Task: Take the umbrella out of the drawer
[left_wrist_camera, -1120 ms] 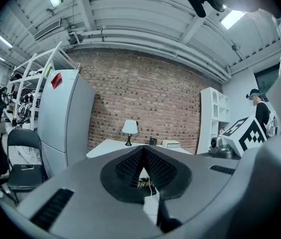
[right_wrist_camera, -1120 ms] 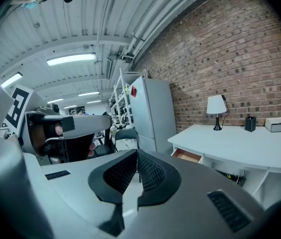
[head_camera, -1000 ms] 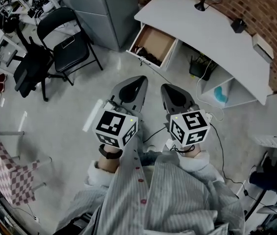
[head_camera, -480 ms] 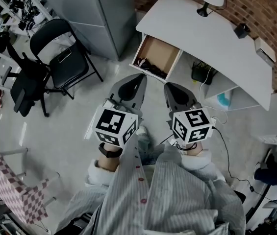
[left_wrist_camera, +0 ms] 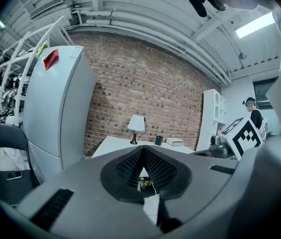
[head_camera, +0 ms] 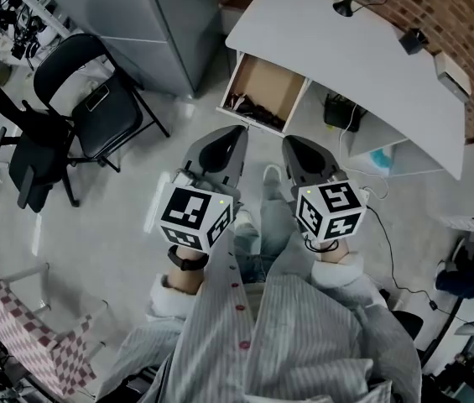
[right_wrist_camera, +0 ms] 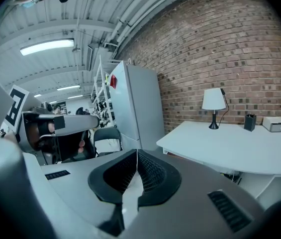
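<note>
Head view: the left claw (head_camera: 237, 134) and right claw (head_camera: 292, 143) were both closed and empty, short of the open brown wooden drawer (head_camera: 268, 81) under the white bench (head_camera: 346, 53). At the drawer's near end lay dark items (head_camera: 249, 107); the umbrella was indistinguishable among them.

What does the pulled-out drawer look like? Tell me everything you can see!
The drawer sticks out from under the white desk, open toward the person. Its sides look white and its bottom looks like brown wood. Most of the bottom is bare. A dark jumble of things lies at its front end, too small to tell apart. The drawer sits level, above the floor. The left tongs and right tongs are both shut and short of it, so they do not touch it.
</note>
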A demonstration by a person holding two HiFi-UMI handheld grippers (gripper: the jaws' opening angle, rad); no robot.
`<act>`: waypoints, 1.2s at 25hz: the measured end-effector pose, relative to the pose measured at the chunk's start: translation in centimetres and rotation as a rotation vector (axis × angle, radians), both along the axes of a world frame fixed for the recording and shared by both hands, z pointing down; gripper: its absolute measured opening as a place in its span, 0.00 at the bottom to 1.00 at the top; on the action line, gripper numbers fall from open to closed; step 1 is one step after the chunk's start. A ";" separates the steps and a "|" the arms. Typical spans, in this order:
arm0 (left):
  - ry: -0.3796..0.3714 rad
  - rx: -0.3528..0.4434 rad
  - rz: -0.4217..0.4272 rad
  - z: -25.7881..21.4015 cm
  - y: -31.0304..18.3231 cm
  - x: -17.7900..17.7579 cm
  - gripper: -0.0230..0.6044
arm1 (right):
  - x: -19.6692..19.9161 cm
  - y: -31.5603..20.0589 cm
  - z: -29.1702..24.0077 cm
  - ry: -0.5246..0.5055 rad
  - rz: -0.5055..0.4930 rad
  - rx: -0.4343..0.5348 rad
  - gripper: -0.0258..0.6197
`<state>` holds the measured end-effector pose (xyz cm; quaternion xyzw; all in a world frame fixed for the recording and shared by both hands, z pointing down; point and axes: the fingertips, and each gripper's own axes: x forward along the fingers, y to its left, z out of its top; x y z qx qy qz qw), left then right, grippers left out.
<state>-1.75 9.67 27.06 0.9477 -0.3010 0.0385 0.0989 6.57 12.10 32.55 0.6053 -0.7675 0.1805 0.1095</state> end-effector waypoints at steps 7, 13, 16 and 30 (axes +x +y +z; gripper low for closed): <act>-0.006 -0.020 -0.018 1.1 -4.4 1.2 0.05 | 1.5 -4.5 1.1 0.000 -0.013 -0.021 0.09; -0.004 -0.030 -0.036 1.3 -10.1 3.4 0.05 | 3.8 -10.1 1.9 0.003 -0.025 -0.044 0.09; -0.007 -0.033 -0.054 1.1 -12.9 5.0 0.05 | 5.4 -12.9 1.8 0.007 -0.044 -0.055 0.09; -0.016 -0.044 -0.133 1.0 -23.4 11.9 0.05 | 11.1 -24.2 1.2 -0.006 -0.163 -0.056 0.09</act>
